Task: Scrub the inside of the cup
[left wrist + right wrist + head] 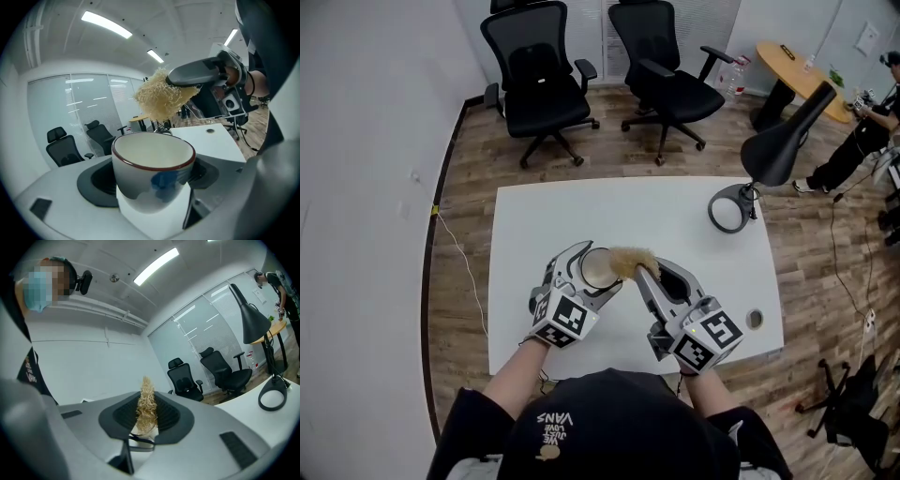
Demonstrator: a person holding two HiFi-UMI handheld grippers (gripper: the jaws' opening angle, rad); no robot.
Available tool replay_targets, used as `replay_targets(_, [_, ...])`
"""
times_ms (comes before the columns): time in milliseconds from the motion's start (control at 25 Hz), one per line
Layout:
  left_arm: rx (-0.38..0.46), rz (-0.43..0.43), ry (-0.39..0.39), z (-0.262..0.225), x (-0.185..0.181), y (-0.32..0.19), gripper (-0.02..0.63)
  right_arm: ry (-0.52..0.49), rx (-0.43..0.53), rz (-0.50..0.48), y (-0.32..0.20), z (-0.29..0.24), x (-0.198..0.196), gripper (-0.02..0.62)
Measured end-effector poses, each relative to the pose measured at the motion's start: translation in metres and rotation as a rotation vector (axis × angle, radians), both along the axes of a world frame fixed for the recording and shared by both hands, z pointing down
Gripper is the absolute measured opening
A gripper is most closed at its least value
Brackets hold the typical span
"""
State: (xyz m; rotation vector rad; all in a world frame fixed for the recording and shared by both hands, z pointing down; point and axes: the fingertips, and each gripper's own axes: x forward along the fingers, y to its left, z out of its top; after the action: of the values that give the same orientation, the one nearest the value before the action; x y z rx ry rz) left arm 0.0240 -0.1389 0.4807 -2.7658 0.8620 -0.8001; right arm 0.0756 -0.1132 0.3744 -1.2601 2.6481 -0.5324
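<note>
Standing at the near edge of the white table (628, 211), you have both tools raised over its near middle. Beyond the far edge sit two black office chairs (539, 75) on the wood floor. A black desk lamp (783, 141) has its round base by the far right corner.

Your left gripper (581, 274) is clamped on the cup (152, 164), one jaw on each side of its wall. The cup is white with a dark red rim and a blue patch on its side, and its mouth is open and tipped toward your right hand's tool.

Your right gripper (661, 281) is closed tight on the scrubber (146, 404), a tuft of pale straw-coloured fibres that sticks out past the jaw tips. The tuft sits just above the cup's rim, on the side facing the right gripper, and is not down inside.

A small round disc (755, 319) lies near the table's near right corner.
</note>
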Motion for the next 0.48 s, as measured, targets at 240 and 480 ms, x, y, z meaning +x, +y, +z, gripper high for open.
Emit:
replay_targets(240, [-0.005,-0.012,-0.042,0.002,0.0,0.003,0.403,0.046,0.005,-0.047,0.008,0.006,-0.013,0.078])
replay_targets(480, [0.022,0.005,-0.076,0.001,0.002,0.001,0.403,0.098,0.0,-0.067,0.002,0.013,-0.019,0.078])
